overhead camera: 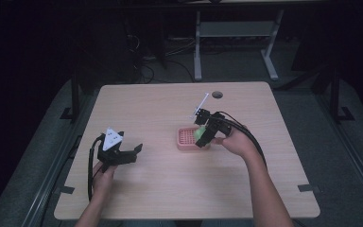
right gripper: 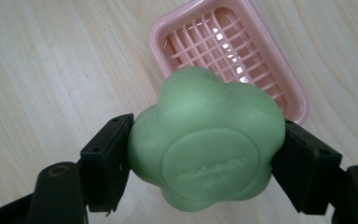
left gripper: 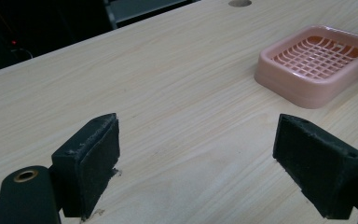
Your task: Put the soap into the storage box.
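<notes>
A green flower-shaped soap point(right gripper: 207, 142) is clamped between the jaws of my right gripper point(right gripper: 207, 163), shut on it and held just above a pink slotted soap dish point(right gripper: 230, 44). From the high view the soap point(overhead camera: 200, 133) hangs over the right part of the dish point(overhead camera: 186, 138) near the table's middle, with the right gripper point(overhead camera: 203, 135) pointing down-left. My left gripper point(overhead camera: 134, 152) rests low at the table's left, open and holding nothing. In its own view its jaws stand wide apart point(left gripper: 196, 163) over bare wood, the dish point(left gripper: 314, 65) off to the upper right.
The light wooden table point(overhead camera: 160, 189) has a round cable hole point(overhead camera: 217, 94) near its far edge. A white stick-like part point(overhead camera: 201, 105) rises from the right gripper. Beyond the table are a dark floor, cables and grey desk legs point(overhead camera: 197, 47).
</notes>
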The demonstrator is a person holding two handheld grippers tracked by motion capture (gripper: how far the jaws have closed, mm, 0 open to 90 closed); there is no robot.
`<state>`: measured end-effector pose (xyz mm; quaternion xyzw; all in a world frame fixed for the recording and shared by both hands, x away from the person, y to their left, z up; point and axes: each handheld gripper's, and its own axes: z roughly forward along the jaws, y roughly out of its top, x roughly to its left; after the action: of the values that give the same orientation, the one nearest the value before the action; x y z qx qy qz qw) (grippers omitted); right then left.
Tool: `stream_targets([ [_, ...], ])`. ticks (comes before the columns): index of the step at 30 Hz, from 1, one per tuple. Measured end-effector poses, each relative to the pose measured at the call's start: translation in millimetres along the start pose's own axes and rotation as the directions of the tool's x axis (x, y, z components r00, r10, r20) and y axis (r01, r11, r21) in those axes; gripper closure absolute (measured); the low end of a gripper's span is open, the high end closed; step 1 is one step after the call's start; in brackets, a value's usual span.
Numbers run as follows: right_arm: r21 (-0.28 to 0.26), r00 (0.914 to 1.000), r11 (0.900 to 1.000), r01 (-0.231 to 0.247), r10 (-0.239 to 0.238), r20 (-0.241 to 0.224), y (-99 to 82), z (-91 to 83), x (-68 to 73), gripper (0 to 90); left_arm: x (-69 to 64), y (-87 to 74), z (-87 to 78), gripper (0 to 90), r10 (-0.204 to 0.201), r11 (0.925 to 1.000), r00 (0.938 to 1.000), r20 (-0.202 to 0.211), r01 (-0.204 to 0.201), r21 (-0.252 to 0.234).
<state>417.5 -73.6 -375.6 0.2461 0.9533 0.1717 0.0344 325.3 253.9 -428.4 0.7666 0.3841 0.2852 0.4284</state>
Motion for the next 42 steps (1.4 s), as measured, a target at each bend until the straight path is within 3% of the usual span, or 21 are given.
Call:
stream_targets([
  [7,-0.005,1.0,1.0,-0.003,0.003,-0.008,11.3,3.8,-4.5,25.8,0.4,0.0,-0.3,14.3,0.002,1.0,1.0,0.0,-0.002,0.002],
  [22,0.039,0.9999,0.9991,-0.014,0.014,-0.007,30.4,22.8,-11.8,25.8,0.5,0.1,-0.2,14.3,0.002,1.0,1.0,0.002,-0.002,0.0],
  [42,0.096,0.9981,0.9935,-0.061,0.061,-0.004,33.5,47.0,-22.5,25.7,0.9,0.2,-0.7,14.3,-0.003,1.0,1.0,0.002,0.003,-0.003],
])
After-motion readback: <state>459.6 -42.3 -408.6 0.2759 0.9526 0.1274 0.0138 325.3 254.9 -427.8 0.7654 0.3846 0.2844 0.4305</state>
